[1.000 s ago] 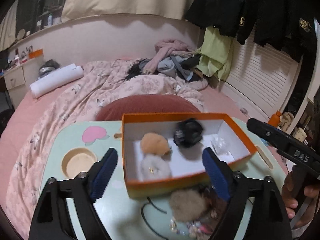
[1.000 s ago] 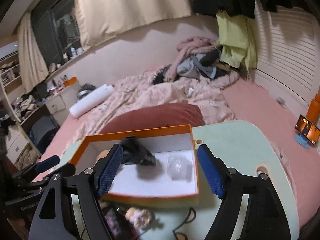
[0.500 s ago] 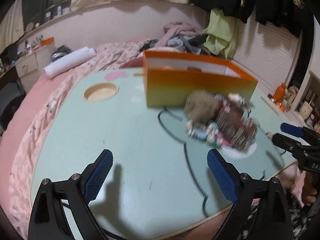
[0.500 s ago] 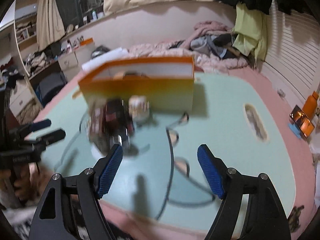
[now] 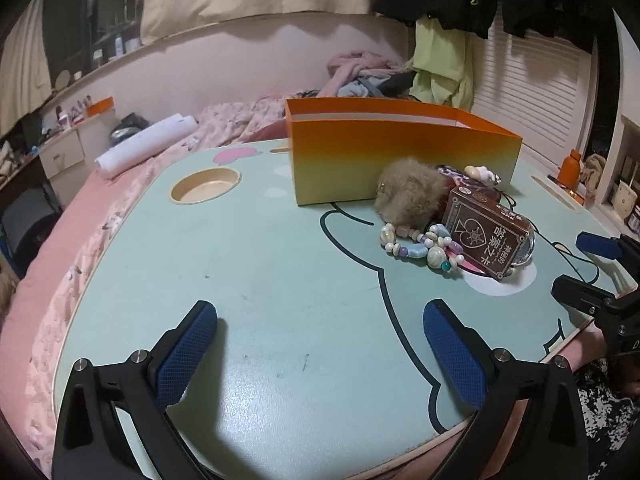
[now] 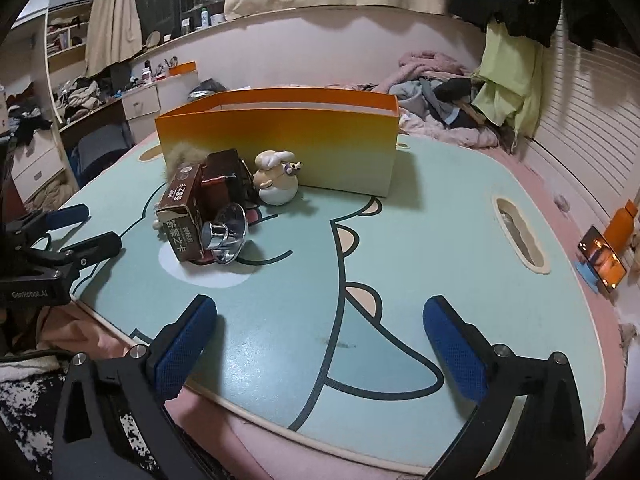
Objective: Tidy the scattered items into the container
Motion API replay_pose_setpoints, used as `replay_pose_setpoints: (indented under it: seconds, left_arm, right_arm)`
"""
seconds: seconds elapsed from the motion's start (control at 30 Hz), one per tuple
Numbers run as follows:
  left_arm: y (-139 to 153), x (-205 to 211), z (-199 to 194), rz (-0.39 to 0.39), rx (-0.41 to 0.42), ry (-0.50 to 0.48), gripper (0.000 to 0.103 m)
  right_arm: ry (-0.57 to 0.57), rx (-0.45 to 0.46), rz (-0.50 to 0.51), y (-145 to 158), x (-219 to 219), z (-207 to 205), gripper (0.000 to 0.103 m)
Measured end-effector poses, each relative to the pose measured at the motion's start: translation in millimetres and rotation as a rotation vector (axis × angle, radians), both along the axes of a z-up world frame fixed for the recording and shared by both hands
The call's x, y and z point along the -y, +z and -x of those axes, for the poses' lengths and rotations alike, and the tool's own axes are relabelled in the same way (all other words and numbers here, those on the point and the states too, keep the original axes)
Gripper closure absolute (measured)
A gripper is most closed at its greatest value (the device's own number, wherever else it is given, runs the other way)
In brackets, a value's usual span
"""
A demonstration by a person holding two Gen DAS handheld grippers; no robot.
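Left wrist view: left gripper [image 5: 320,320] jaws opening, nothing between them, over bare bench [image 5: 260,280]. Right gripper [image 6: 320,316] likewise opening, empty. Fur pom [image 5: 408,196], bead bracelet [image 5: 420,246] and card box [image 5: 486,236] clustered touching against orange container [image 5: 400,160].

Interior of orange box [image 5: 400,156] hidden behind its near wall in both views, fluffy pompom [image 6: 178,158] mostly concealed by brown card box [image 6: 180,212], bead bracelet [image 5: 420,246] partly tucked beneath that box, small print illegible, right gripper [image 5: 588,268] cut off at frame edge
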State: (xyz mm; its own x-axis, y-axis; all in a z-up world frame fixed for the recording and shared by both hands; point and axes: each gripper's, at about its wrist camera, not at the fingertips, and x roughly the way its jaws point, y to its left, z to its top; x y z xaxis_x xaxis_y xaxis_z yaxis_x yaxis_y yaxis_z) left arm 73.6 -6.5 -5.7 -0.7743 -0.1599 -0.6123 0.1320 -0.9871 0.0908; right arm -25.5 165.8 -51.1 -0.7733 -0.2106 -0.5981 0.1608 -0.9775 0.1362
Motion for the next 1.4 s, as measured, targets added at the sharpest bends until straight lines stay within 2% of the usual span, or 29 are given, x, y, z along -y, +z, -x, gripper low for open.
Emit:
replay_pose_setpoints:
  seconds: [0.47,1.4]
  left_arm:
    - [-0.3,-0.3,-1.4,0.000,-0.004,-0.003,0.000]
    - [-0.5,-0.8,-1.2,-0.001,-0.006,-0.010,0.000]
  right_arm:
    - [0.023,-0.002,-0.004,0.8,4.1,-1.3,0.000]
    - [-0.007,-0.016,-0.002,2.7,8.0,-2.9,0.000]
